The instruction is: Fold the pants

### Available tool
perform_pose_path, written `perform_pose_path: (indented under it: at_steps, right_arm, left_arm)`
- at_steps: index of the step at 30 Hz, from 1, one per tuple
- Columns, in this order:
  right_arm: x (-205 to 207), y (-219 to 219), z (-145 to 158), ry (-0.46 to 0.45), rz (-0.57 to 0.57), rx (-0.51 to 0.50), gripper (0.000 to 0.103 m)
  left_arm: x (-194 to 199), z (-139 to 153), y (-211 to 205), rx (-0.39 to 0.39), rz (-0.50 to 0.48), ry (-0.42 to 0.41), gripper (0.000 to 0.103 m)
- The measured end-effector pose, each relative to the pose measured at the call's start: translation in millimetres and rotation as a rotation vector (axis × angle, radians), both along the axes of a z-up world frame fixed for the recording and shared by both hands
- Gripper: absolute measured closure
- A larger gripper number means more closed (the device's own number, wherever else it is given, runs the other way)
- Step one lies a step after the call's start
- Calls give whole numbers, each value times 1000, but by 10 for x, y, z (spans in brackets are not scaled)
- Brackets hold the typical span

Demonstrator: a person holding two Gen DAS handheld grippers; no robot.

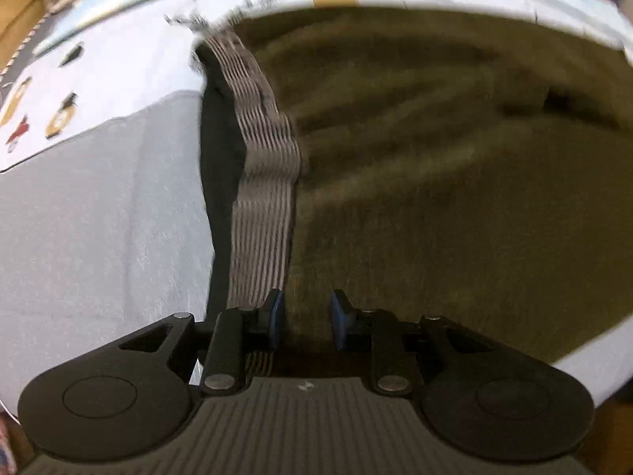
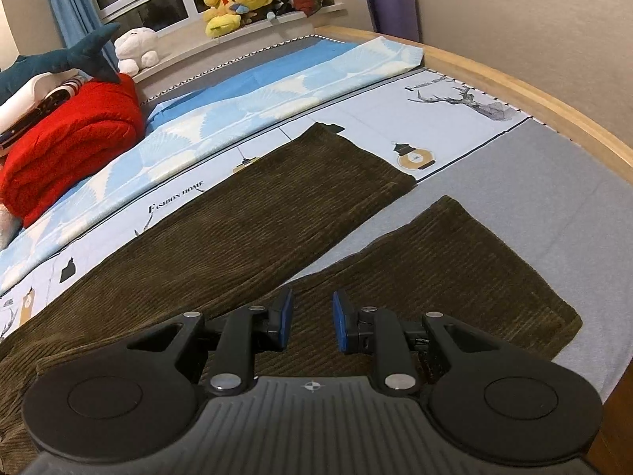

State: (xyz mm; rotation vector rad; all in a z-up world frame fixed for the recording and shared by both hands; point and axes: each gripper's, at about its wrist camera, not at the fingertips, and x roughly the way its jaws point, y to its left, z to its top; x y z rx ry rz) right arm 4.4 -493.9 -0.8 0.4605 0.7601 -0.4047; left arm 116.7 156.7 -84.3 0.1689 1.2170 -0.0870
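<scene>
**Brown corduroy pants spread on the bed, both claws over the fabric**

The setting is a bedroom: a bed with a wooden frame and a pale blue printed sheet, a windowsill of soft toys behind it, and a folded red blanket at the far left. The pants lie flat across the sheet with the two legs spread apart in a narrow V, their hems towards the wooden edge.

In the left wrist view, the striped waistband runs up the picture along the grey part of the sheet. The left claw points steeply down at it, jaws parted by a small gap. The picture is blurred, so whether a thin edge of waistband is caught at one pad cannot be told; nothing is plainly gripped.

The right claw hovers over the nearer leg close to where the legs part, jaws likewise a little apart and holding nothing.

The step in hand looks like taking hold for the first fold, laying one leg over the other. It would go best if each claw pinched the outer edge of the same leg, one at the waistband and one further down, catching both layers, then lifted only slightly and carried the fabric over evenly so the hems and side seams line up without dragging the lower leg.
</scene>
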Motion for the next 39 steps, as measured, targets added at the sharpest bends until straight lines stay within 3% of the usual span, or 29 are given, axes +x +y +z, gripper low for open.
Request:
perform_pose_path:
  at_steps: [4, 10, 13, 18, 20, 24, 27, 32, 34, 35, 37, 39]
  right_arm:
    - [18, 19, 2, 2, 12, -11, 80]
    - [50, 41, 21, -9, 19, -19, 80]
    - [58, 102, 54, -25, 35, -80, 80]
    - [73, 227, 152, -76, 67, -184, 80]
    - [85, 265, 184, -96, 75, -220, 80]
    - [132, 344, 232, -130, 90, -280, 80]
    - [163, 384, 253, -156, 85, -309, 80]
    - [229, 408, 276, -191, 73, -328, 80]
    - [265, 424, 272, -193, 85, -326, 79]
    - [292, 434, 265, -186, 100, -327, 75]
    - [337, 467, 248, -169, 116, -331, 66]
    - [374, 491, 237, -165, 125, -313, 56]
  left_arm:
    - [68, 190, 31, -35, 47, -101, 66]
    - [162, 258, 38, -6, 79, -178, 60]
    - [170, 336, 6, 9, 93, -234, 60]
    - [195, 425, -80, 50, 106, -333, 46]
    - [211, 449, -98, 51, 122, -366, 46]
    - [281, 467, -117, 54, 149, -405, 46]
    - [345, 501, -117, 8, 149, -428, 46]
    - [443, 537, -189, 32, 165, -466, 46]
    - [483, 532, -212, 13, 164, -464, 42]
    - [499, 532, -228, 9, 168, -466, 36]
    - [533, 542, -265, -34, 140, -462, 35]
    - [547, 546, -337, -21, 102, -472, 34]
